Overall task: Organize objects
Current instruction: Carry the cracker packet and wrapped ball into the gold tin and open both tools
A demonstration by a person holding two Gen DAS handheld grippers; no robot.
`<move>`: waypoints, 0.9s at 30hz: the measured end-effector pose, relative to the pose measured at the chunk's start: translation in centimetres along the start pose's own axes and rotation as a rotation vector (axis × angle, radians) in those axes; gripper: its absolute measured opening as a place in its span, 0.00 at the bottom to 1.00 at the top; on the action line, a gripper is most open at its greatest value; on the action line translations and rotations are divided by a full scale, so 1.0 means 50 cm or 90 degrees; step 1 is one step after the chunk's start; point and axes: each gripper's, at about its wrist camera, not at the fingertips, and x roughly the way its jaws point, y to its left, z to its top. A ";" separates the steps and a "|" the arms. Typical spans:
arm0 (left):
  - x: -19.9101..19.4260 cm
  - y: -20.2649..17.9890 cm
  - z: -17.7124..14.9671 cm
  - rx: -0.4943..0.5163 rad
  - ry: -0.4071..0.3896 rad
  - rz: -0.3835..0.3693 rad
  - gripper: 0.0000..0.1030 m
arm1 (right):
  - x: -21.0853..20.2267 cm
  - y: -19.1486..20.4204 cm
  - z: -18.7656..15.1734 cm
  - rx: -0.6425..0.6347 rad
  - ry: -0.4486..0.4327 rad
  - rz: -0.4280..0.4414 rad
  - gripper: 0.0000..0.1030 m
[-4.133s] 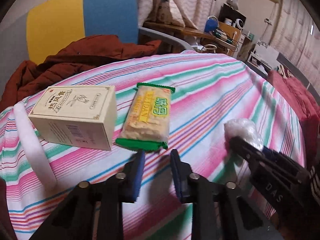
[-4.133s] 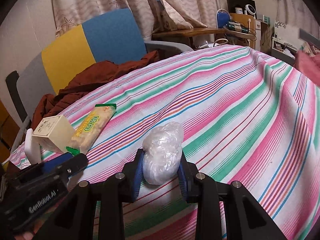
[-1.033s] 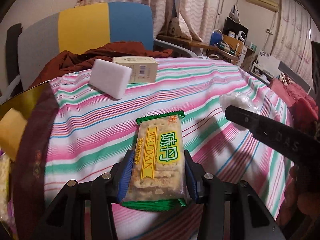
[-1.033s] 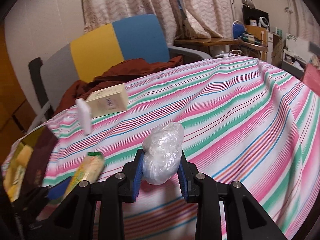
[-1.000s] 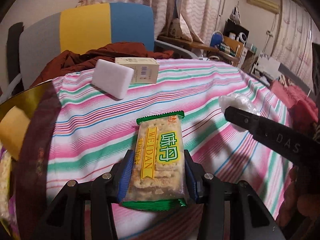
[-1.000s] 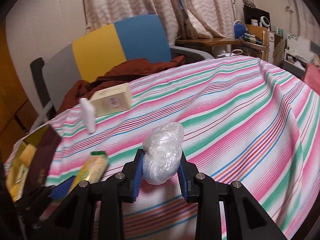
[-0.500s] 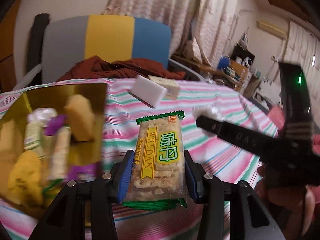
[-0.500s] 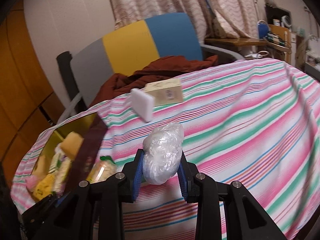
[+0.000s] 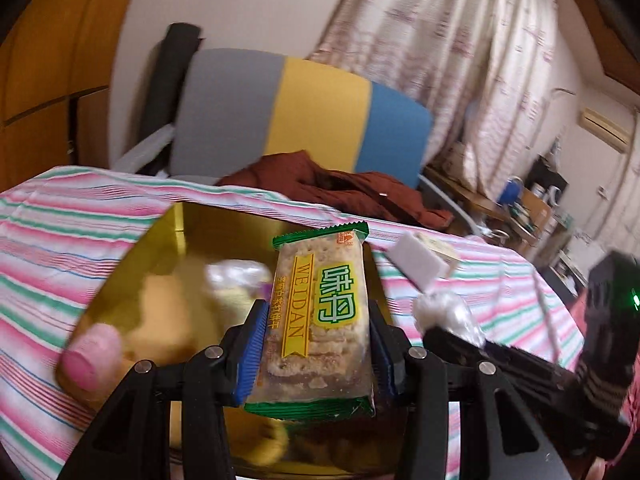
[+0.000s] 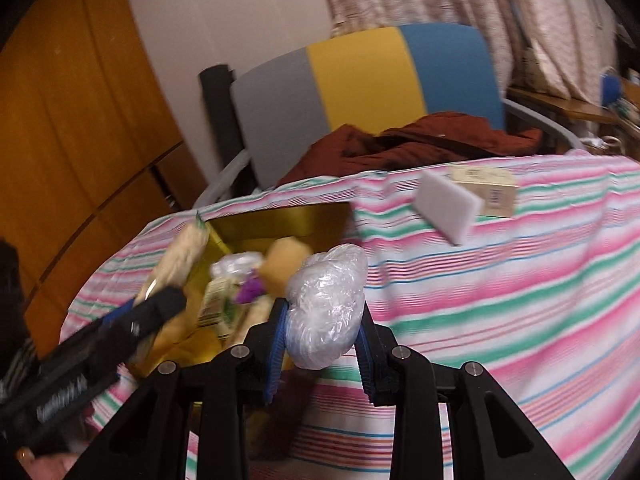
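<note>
Striped tablecloth (image 10: 520, 300) covers the table, pink/green/white bands. Behind it a chair w/ grey-yellow-blue back (image 9: 304, 112) and a dark red garment (image 10: 420, 140) heaped on the seat. Gold box (image 9: 160, 256) sits on the cloth at the left end, already holding several wrapped snacks, too blurred to name. Further along the cloth, well apart from the box: a cream carton (image 10: 486, 190) w/ a white foam block (image 10: 446, 204) leaning against it.

Left gripper (image 9: 316, 352) is clamped on a cracker pack (image 9: 320, 320), green-edged wrapper, held lengthwise btwn the blue pads, hanging over the gold box. Right gripper (image 10: 320, 344) is clamped on a clear plastic-wrapped bundle (image 10: 326, 304), just beside the box's near right edge, over the cloth.
</note>
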 end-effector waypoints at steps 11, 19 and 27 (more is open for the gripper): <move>0.051 0.099 0.057 -0.038 0.027 0.055 0.46 | 0.048 0.053 -0.006 -0.017 0.020 0.015 0.56; 0.110 0.138 0.092 -0.058 0.054 0.096 0.46 | 0.018 0.008 -0.014 0.025 0.010 0.006 0.64; 0.091 0.136 0.078 -0.081 0.042 0.135 0.58 | 0.009 -0.028 -0.022 0.047 0.009 -0.006 0.64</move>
